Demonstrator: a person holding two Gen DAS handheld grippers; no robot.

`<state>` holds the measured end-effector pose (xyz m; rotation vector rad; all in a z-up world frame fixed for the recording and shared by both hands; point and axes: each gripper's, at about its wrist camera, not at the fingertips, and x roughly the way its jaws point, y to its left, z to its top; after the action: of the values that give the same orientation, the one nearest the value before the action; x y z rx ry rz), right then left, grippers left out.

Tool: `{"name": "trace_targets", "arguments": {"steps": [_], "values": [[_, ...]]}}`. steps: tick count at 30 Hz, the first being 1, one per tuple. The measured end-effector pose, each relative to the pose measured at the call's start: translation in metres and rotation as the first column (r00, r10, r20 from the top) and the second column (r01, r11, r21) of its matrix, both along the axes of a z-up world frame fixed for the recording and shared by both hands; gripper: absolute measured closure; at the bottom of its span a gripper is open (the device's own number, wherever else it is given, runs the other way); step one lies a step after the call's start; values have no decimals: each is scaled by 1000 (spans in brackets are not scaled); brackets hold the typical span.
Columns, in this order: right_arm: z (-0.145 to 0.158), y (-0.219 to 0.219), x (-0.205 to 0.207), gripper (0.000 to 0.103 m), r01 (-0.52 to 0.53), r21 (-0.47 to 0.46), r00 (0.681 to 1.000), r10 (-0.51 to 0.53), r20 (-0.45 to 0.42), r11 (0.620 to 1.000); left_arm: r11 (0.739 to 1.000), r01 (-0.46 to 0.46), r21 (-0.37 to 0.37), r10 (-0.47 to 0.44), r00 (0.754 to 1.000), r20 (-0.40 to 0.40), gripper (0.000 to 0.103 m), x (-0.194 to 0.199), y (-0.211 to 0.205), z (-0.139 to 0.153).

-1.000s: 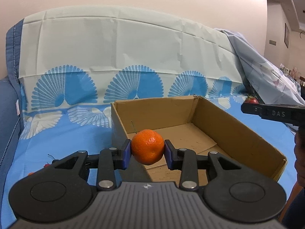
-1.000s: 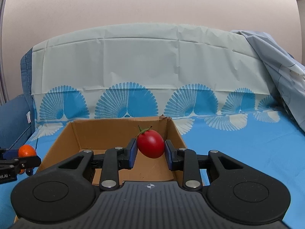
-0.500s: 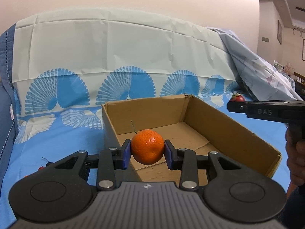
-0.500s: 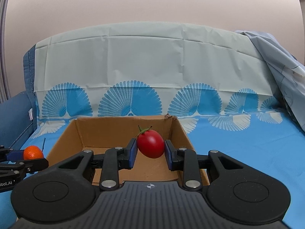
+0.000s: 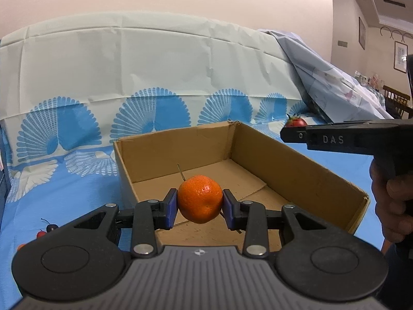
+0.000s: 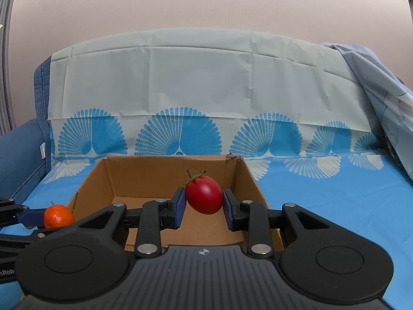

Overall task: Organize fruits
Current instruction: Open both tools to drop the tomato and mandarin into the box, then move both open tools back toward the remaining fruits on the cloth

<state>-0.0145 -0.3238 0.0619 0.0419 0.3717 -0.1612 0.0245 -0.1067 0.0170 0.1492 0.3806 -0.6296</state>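
Blue cloth with white fan shapes covers the surface, and its pale upper part rises behind like a backrest. A plain beige wall stands above it. A darker blue cushion is at the left edge, and a light sheet hangs crumpled at the right. An open cardboard box sits on the cloth. The left gripper is closed on an orange, held above the near part of the box. The right gripper is closed on a tomato, also above the box. Small red fruits lie on the cloth left of the box. A hand holds the right tool.
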Motion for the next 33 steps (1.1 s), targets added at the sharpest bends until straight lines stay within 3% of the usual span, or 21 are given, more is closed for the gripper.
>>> {"name": "trace_targets", "arguments": {"steps": [12, 14, 16, 17, 33], "values": [[-1, -1, 3, 71, 3, 4, 1000, -3, -7, 1000, 1000, 15, 2, -15, 1000, -13, 63, 2, -2, 0], [-1, -1, 4, 71, 9, 1, 1000, -9, -14, 1000, 1000, 16, 11, -15, 999, -29, 55, 3, -5, -2], [-2, 0, 5, 54, 22, -5, 999, -22, -26, 1000, 1000, 9, 15, -8, 1000, -27, 52, 3, -5, -2], [-2, 0, 5, 51, 22, -5, 999, -23, -27, 1000, 1000, 9, 12, -9, 1000, -27, 52, 3, -5, -2], [-2, 2, 2, 49, 18, 0, 1000, -18, -26, 1000, 1000, -1, 13, 2, 1000, -20, 52, 1, -2, -1]]}}
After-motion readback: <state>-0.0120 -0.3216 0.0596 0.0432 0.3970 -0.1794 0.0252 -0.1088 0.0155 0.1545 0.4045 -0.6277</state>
